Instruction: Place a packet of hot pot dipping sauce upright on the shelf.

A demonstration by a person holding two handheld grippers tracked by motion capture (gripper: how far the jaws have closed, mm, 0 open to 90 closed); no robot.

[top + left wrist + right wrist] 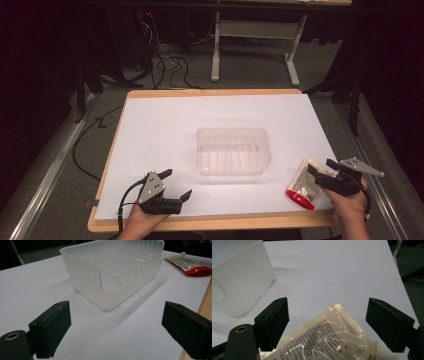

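Observation:
A translucent ribbed plastic tub [231,131] stands empty in the middle of the white sheet; its wall shows in the left gripper view [85,272] and in the right gripper view [242,282]. A cream printed pouch [304,187] with a red end and a white cap lies flat at the front right [186,263]. My right gripper [321,167] is open just above the pouch [329,340], its jaws [327,305] wide on either side and clear of it. At the front left, my left gripper [177,183] is open and empty, pointing at the tub [115,315].
The white sheet [165,125] covers a wooden table whose front edge [210,223] runs just under both hands. Cables [165,65] and a grey desk frame [216,55] stand on the floor beyond the far edge.

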